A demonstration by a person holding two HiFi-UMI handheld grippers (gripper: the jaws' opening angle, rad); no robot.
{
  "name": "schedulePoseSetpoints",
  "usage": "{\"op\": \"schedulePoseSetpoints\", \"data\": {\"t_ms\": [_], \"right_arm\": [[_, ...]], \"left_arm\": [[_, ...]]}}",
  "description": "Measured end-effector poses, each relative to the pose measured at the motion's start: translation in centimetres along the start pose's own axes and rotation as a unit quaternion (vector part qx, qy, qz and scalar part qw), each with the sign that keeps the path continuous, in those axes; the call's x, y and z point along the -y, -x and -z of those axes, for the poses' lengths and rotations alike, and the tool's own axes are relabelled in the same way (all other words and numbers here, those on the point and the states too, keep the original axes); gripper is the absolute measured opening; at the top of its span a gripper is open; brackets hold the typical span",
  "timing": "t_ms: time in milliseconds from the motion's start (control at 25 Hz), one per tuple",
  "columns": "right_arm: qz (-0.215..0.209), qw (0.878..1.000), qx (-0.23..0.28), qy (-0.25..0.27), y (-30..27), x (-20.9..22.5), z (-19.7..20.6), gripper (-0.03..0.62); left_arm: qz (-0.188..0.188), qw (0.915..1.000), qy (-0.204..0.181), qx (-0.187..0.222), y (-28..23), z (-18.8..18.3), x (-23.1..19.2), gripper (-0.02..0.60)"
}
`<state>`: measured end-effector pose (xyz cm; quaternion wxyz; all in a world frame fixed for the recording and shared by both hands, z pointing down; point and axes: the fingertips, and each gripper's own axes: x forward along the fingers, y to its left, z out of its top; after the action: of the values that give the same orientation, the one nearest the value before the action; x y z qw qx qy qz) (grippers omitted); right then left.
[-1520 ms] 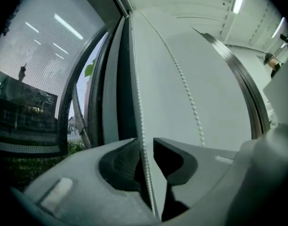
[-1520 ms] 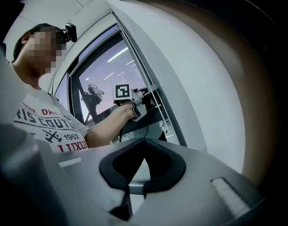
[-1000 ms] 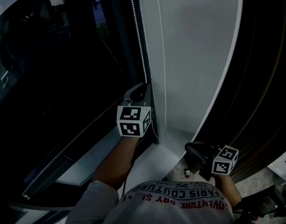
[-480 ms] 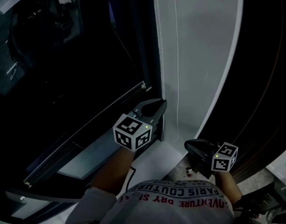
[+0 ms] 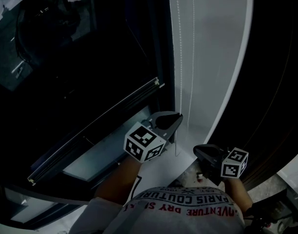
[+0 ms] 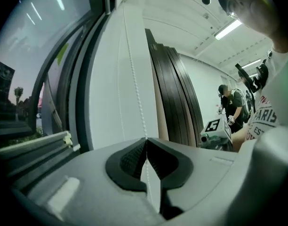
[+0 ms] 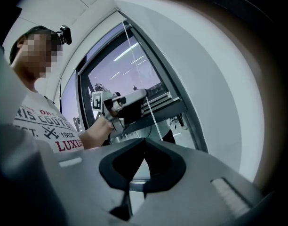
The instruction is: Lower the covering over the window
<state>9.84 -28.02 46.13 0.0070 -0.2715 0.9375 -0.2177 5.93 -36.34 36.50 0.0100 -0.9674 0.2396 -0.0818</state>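
Where the dark window meets the white wall (image 5: 217, 43) at the middle of the head view, the bead chain (image 5: 176, 57) is seen hanging in two strands. The strand nearer the frame's left is pinched low down by the left gripper (image 5: 178, 117). Its jaws have just been closing a little further, and in the left gripper view they are pressed together on the beads. The right gripper (image 5: 197, 151) is held at the lower right, apart from the chain, with its jaws shut and nothing between them. The covering's bottom rail (image 5: 95, 126) is seen as a slanting bar across the left centre, just above the grey sill (image 5: 105, 155). Its fabric cannot be made out against the dark glass.
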Motion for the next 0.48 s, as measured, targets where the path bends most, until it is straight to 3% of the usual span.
{"op": "schedulePoseSetpoints", "data": {"t_ms": [120, 280, 480], "right_arm": [[0.003, 1.000, -0.003, 0.001, 0.3, -0.1, 0.4, 0.006], [0.009, 1.000, 0.000, 0.009, 0.6, -0.1, -0.1, 0.006], [0.011, 0.998, 0.020, 0.053, 0.3, -0.1, -3.3, 0.006]], "left_arm": [[0.024, 0.9983, 0.030, -0.043, -0.8, 4.4, 1.2, 0.011], [0.024, 0.9970, 0.073, -0.010, -0.7, 5.7, 1.1, 0.011], [0.042, 0.9961, 0.077, 0.000, -0.6, 5.3, 2.3, 0.009]]}}
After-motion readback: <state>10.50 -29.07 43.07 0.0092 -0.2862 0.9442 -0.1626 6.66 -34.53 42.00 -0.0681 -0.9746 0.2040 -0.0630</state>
